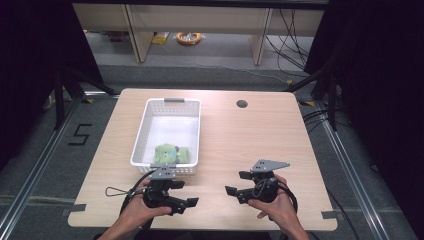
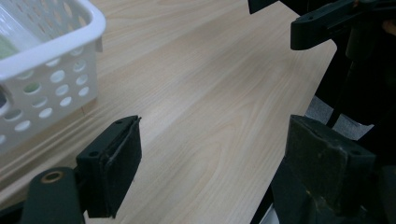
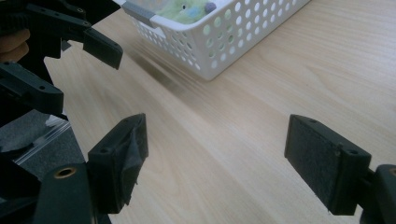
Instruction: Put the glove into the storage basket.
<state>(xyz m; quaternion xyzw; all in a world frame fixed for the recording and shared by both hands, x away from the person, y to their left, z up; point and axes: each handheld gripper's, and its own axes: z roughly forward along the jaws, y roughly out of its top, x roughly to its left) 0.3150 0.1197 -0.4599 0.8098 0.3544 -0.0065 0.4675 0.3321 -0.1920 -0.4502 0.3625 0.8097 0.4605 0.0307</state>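
A white perforated basket (image 1: 146, 128) stands on the left half of the wooden table (image 1: 250, 140). A green soft toy (image 1: 171, 154) lies in its near end. My left gripper (image 1: 186, 193) hovers low by the table's front edge, just in front of the basket, jaws open and empty, pointing right. My right gripper (image 1: 237, 183) sits at the front right, pointing left toward the other one, jaws wide open with nothing between them. In the left gripper view the basket wall (image 2: 44, 88) is at the upper left. The right gripper view has the basket (image 3: 224, 28) and the toy (image 3: 184, 9) at the top.
A round cable hole (image 1: 242, 104) is in the table's far right part. The opposite gripper's jaws (image 3: 65, 46) appear at the upper left of the right gripper view. Bare wood lies between the two grippers. Beyond the table are desk legs and cables on the floor.
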